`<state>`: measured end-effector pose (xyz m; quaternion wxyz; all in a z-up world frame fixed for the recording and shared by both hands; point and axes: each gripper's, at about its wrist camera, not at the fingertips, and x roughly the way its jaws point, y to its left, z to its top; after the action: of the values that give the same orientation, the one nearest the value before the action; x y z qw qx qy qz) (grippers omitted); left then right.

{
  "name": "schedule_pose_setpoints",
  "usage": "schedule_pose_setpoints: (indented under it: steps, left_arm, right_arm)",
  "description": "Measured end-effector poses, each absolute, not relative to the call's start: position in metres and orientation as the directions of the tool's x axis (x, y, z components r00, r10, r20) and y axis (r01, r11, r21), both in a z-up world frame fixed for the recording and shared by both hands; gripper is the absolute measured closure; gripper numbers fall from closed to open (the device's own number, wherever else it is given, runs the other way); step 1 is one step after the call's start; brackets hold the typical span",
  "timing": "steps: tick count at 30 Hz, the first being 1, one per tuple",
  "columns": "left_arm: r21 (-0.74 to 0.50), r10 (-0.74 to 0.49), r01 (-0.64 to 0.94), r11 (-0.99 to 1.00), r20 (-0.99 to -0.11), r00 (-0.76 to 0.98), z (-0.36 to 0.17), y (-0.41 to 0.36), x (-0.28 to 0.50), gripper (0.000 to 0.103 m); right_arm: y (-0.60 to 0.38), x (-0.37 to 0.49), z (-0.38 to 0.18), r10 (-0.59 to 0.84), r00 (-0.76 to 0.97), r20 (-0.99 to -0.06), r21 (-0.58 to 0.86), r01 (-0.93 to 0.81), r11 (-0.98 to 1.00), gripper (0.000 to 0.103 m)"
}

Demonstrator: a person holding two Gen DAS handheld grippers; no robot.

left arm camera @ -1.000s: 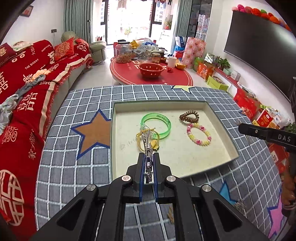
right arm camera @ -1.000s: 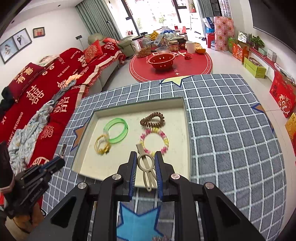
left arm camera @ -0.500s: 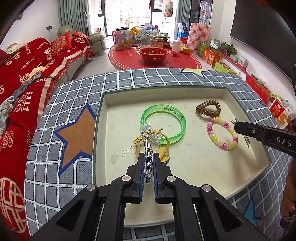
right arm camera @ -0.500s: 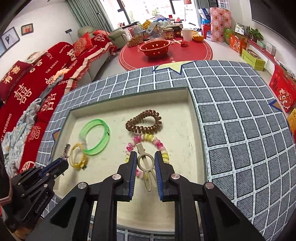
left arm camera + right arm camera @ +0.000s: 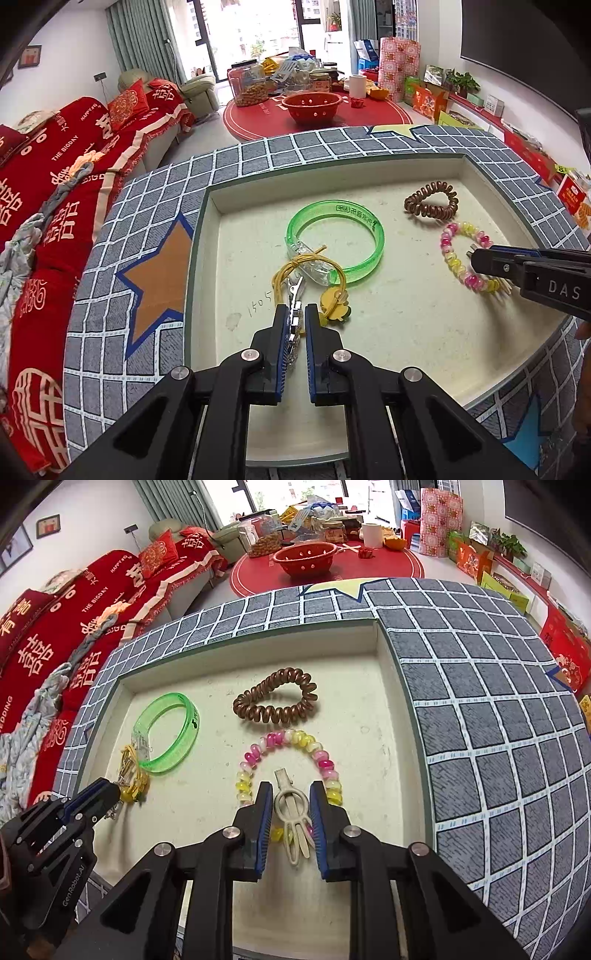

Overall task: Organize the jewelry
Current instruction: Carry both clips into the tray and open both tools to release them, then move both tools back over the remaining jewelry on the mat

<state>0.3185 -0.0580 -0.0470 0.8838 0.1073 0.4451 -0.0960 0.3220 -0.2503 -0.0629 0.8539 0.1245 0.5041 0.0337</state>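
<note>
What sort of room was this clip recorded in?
Most likely a home living room. A long sofa with red covers runs along one side, a low round red table stands crowded with jars and a red colander, and a large dark screen hangs on the wall.

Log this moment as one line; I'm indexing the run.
left gripper: shut on silver clip | right gripper: shut on beige hair clip | both over tray

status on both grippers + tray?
Left gripper shut on silver clip. Right gripper holds beige clip over bead bracelet. Tray unobstructed.
</note>
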Motion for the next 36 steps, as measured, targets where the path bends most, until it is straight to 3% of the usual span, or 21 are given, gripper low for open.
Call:
schedule_pose_setpoints:
  steps: [2,6,10,12,18,20,33,34,35,36]
  left_arm:
    - [0.103,-0.071,0.255,0.962,-0.804,0.59,-0.045,-0.055,0.319,0.082]
    - [0.083,-0.088,0.256,0.963,-0.801,0.592,-0.038,-0.052,0.316,0.081]
    - [0.07,-0.107,0.263,0.962,-0.79,0.603,-0.029,-0.051,0.31,0.081]
    - [0.065,-0.113,0.262,0.963,-0.783,0.611,-0.024,-0.05,0.307,0.081]
    - [0.053,-0.133,0.268,0.962,-0.767,0.628,-0.01,-0.046,0.29,0.081]
    - [0.047,-0.141,0.27,0.962,-0.76,0.634,-0.006,-0.044,0.282,0.081]
    - [-0.02,-0.197,0.277,0.961,-0.75,0.631,0.006,-0.024,0.219,0.081]
    - [-0.025,-0.199,0.275,0.961,-0.752,0.628,0.005,-0.022,0.215,0.075]
    - [-0.027,-0.198,0.272,0.962,-0.755,0.625,0.003,-0.02,0.211,0.024]
    - [-0.024,-0.184,0.253,0.967,-0.755,0.63,0.003,-0.017,0.206,0.0]
  right_arm:
    - [-0.253,0.321,-0.061,0.197,0.493,-0.847,0.266,0.073,0.961,0.061]
    - [-0.256,0.316,-0.051,0.238,0.52,-0.82,0.317,0.067,0.946,0.046]
    - [-0.261,0.307,-0.037,0.283,0.551,-0.785,0.375,0.06,0.925,0.042]
    - [-0.264,0.301,-0.03,0.298,0.56,-0.774,0.4,0.067,0.914,0.032]
    - [-0.274,0.274,-0.011,0.319,0.592,-0.74,0.448,0.08,0.891,0.03]
    - [-0.275,0.264,-0.006,0.32,0.601,-0.732,0.45,0.073,0.89,0.021]
    - [-0.269,0.187,0.012,0.312,0.63,-0.711,0.451,0.067,0.89,0.017]
    - [-0.27,0.183,0.01,0.314,0.627,-0.713,0.452,0.07,0.889,0.017]
    - [-0.27,0.177,0.009,0.312,0.622,-0.718,0.453,0.077,0.888,0.017]
    - [-0.271,0.171,0.006,0.31,0.619,-0.721,0.453,0.083,0.888,0.016]
